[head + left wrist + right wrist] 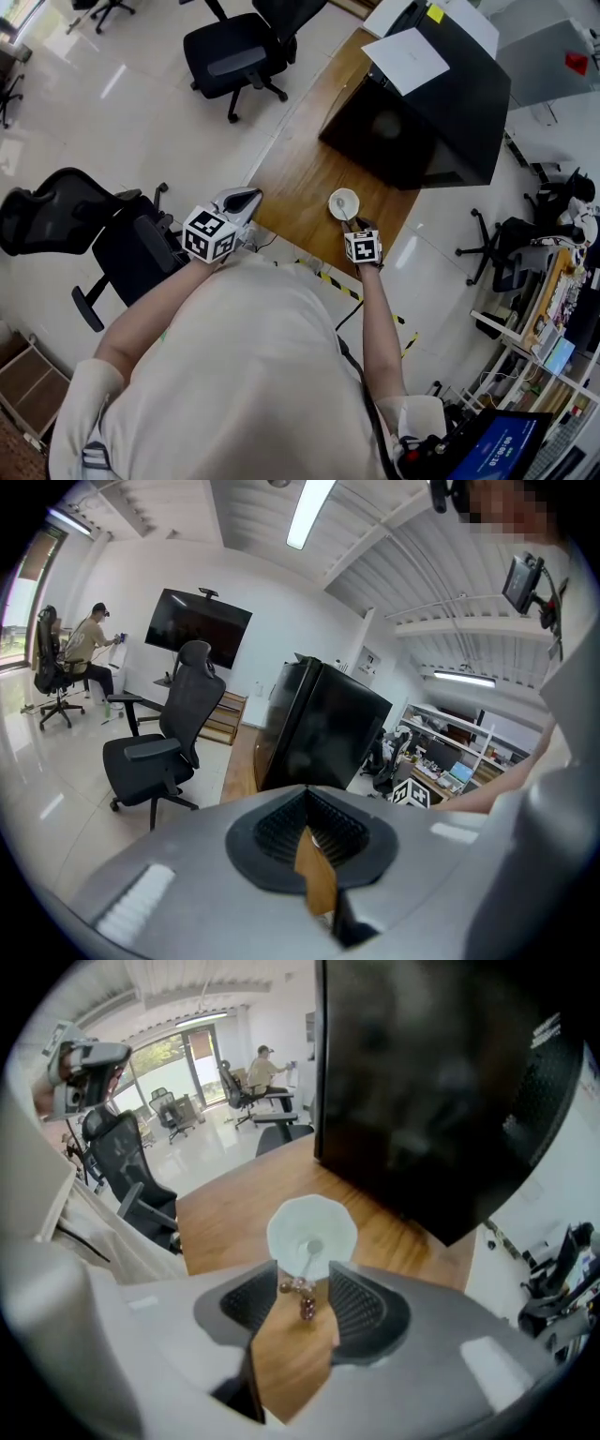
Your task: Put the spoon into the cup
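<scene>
I get bright, even light: a ceiling strip light (309, 513) glows, windows (171, 1057) blaze white, glare streaks the floor (89, 80), and the cup (292, 1227) nearly blows out. Both gripper views bulge fisheye, corners black, slightly soft.

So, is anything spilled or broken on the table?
Nothing stands out. The white cup sits upright on the wooden table with the spoon leaning inside it, and no spill shows around it. The right tongs are open, with the spoon's beaded handle end between them.
</scene>
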A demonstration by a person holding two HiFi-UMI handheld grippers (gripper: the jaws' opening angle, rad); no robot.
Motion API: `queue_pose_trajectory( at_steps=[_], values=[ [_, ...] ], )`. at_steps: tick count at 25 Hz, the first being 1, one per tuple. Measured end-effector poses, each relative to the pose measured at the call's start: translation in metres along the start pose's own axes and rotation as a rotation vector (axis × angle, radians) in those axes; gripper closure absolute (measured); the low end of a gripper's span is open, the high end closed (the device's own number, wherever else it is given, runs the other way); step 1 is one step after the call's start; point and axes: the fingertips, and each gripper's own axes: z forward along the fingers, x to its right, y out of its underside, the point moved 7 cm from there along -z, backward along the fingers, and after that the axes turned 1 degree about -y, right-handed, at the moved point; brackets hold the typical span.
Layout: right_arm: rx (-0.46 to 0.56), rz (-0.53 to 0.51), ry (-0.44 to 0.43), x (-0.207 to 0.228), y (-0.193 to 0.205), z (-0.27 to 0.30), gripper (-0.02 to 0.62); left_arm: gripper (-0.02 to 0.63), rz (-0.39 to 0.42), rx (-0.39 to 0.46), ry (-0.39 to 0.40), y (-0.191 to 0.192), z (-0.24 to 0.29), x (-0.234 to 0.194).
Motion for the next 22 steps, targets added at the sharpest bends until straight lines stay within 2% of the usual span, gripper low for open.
queue_pose_trajectory(
  at_steps=[3, 10, 13, 16, 19, 22],
  values=[
    [0.067, 0.059, 0.056, -0.003, -0.001, -0.016, 0.396, 0.606, 0.028, -0.012, 0.04, -0.007, -0.002, -0.005],
    [0.253, 0.214, 0.195, -0.03, -0.008, -0.067, 0.394, 0.606, 0.033, -0.077, 0.151, -0.007, 0.007, -0.013],
    [0.345, 0.266, 0.198, -0.048, -0.011, -0.085, 0.394, 0.606, 0.062, -0.101, 0.199, -0.004, 0.014, -0.005],
    [0.485, 0.333, 0.189, -0.064, -0.011, -0.107, 0.397, 0.606, 0.087, -0.101, 0.227, -0.002, 0.015, 0.006],
    [0.621, 0.393, 0.186, -0.074, -0.01, -0.13, 0.407, 0.606, 0.089, -0.086, 0.23, -0.001, 0.012, 0.016],
    [0.708, 0.402, 0.174, -0.076, -0.011, -0.148, 0.412, 0.606, 0.087, -0.08, 0.219, 0.002, 0.013, 0.023]
  ],
)
